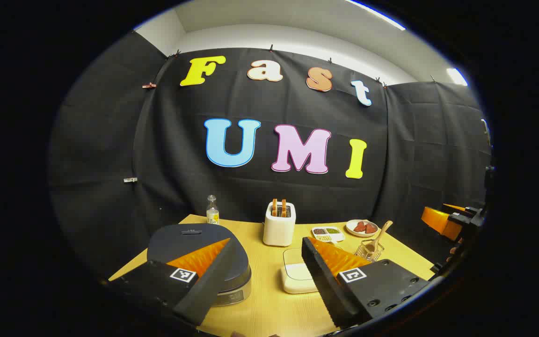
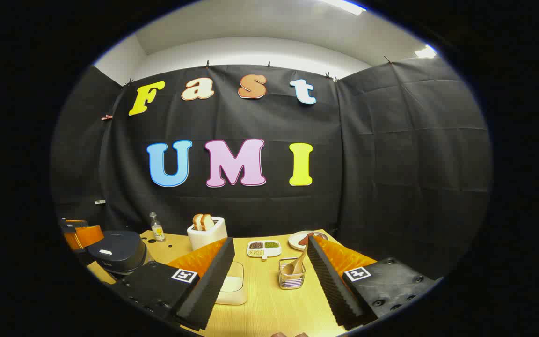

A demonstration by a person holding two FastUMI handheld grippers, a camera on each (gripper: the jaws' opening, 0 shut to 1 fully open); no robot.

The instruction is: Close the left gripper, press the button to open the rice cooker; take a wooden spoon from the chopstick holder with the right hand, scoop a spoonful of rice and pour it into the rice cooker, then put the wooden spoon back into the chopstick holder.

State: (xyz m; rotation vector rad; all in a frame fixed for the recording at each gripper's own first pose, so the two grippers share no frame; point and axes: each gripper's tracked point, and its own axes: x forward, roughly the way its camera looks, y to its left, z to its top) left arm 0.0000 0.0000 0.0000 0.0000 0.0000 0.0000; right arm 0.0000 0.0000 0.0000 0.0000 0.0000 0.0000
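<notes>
Right gripper view: both tongs (image 2: 269, 276) (image 1: 264, 274) apart, one wooden spoon (image 2: 296, 264), one rice cooker (image 2: 117, 251) closed.

rice cooker (image 1: 194, 243): dark grey lid, silver base | table (image 1: 269, 304): pale yellow woodgrain | toaster (image 1: 279, 227): white | chopstick holder (image 2: 291, 274): clear | wooden spoon (image 2: 295, 264): tan

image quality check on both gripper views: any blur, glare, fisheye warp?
Left gripper view: sharp, no motion blur; a ceiling light blows out at upper right; the table edge bows with fisheye warp. Right gripper view: equally sharp, even lighting; a ceiling strip glares at the top; the rice cooker sits squeezed near the left rim.
</notes>
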